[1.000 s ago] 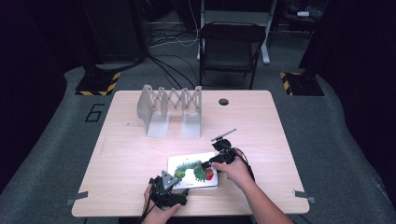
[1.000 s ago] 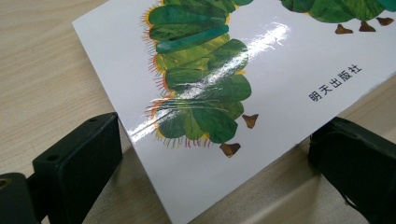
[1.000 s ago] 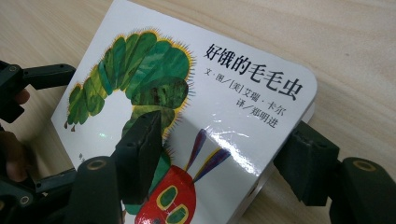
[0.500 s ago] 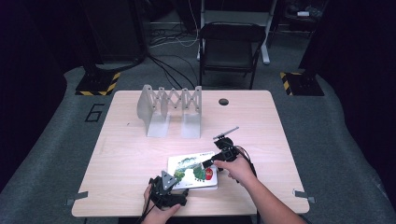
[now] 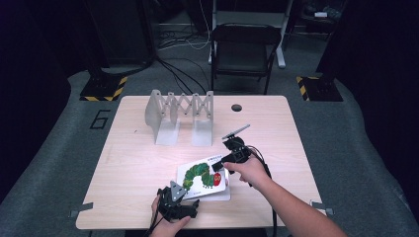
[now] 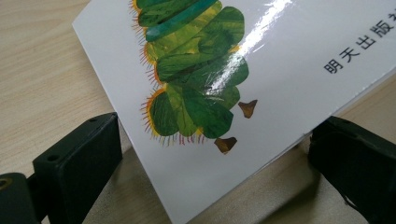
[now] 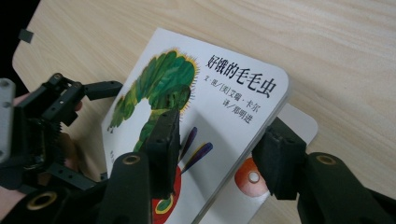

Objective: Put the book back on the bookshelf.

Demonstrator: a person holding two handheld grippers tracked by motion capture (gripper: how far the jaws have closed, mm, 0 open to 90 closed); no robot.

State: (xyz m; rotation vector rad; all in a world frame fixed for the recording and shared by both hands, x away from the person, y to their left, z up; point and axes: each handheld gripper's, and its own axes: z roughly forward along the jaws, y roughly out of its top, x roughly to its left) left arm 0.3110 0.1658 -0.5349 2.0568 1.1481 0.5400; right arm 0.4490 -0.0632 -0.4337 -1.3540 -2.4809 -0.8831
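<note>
Since the earlier frame, we see the right tongs higher at the book's right side, with the cover lifted; their jaws have just been closing with the cover between them.

In the high view, the book lies low centre on the tabletop, its long axis running left to right, between the left tongs below and the right tongs above right.

In the left gripper view, the jaws stand wide apart, flanking the book's corner without pressing it.

In the right gripper view, one jaw is over the cover and one under its edge; we cannot tell if they pinch. No containers here.
</note>
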